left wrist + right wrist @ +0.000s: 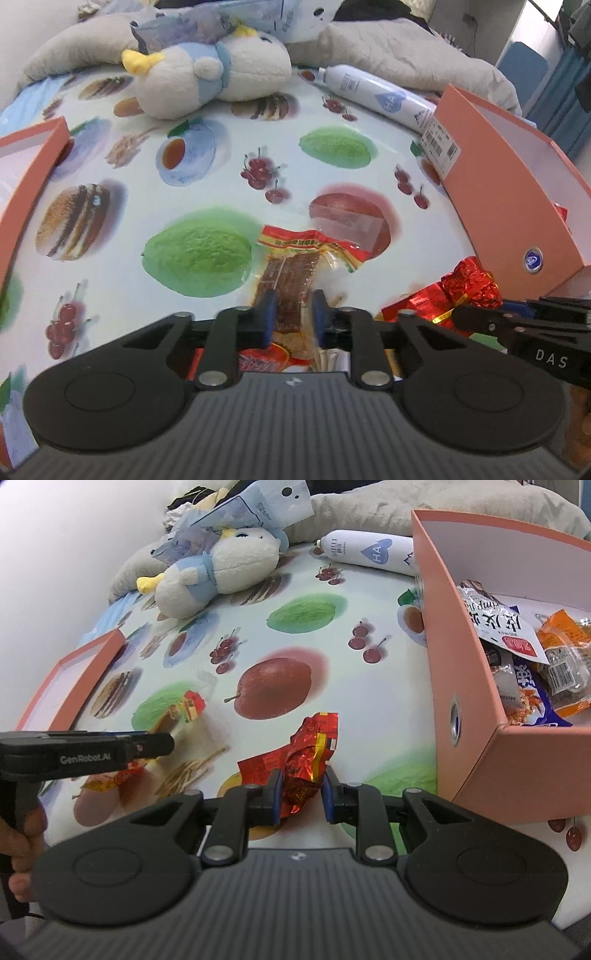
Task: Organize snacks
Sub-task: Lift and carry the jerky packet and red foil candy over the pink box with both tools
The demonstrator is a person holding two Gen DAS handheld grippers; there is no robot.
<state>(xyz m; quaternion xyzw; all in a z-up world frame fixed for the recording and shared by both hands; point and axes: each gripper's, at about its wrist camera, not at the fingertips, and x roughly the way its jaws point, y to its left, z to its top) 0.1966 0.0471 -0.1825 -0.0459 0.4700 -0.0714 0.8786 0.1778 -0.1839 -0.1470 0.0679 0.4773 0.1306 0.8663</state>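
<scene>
While both jaws pinch wrappers, only the right view shows snacks [532,664] (boxed).

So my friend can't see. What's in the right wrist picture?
The right gripper pinches a crinkly red foil snack packet over a fruit-print cloth. Beside it on the right stands a pink box with snack bags inside. A plush duck lies further back.

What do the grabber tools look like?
Both are black plastic. The left gripper and right gripper have ribbed grey tops, two round discs, silver rivets and blue pads inside the jaws. One side reads "GenRobot.AI", another "DAS". A bare hand shows; no sleeve is visible.
</scene>
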